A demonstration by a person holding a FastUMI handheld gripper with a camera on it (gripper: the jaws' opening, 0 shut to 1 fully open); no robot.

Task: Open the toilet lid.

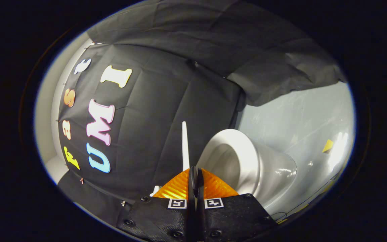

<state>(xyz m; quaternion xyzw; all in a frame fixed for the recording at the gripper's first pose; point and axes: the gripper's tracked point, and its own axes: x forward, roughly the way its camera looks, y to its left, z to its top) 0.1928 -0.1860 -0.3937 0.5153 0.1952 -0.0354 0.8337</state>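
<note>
Clearly the whole scene sat rolled to one side, so that the floor (301, 111) ran up the right part of the frame and the booth's black cloth wall (166, 111) covered the centre and left. At the bottom centre the hand-held gripper (195, 173) had its two fingers drawn close together, with just a thin dark slit between them. The toilet lid (184, 144) showed edge-on as a thin white blade rising from right at the fingertips towards the middle of the frame; its lower end vanished between or just behind the tips, and whether both fingers actually pressed on it could not be told. The lid stood apart from the bowl, raised off it and lying close along the cloth wall.

Just right of the lid, in the lower centre-right, the white toilet bowl (247, 161) faced the camera with its oval rim uncovered and the hollow inside visible, its glossy outer shell catching highlights further right. Beyond the bowl the floor was pale grey and shiny, with a small yellow mark (328, 146) on it near the right edge. A second fold of black cloth (281, 77) hung across the upper right, above the floor. A small white part (155, 191) peeked out just left of the left finger, low in the frame
</note>
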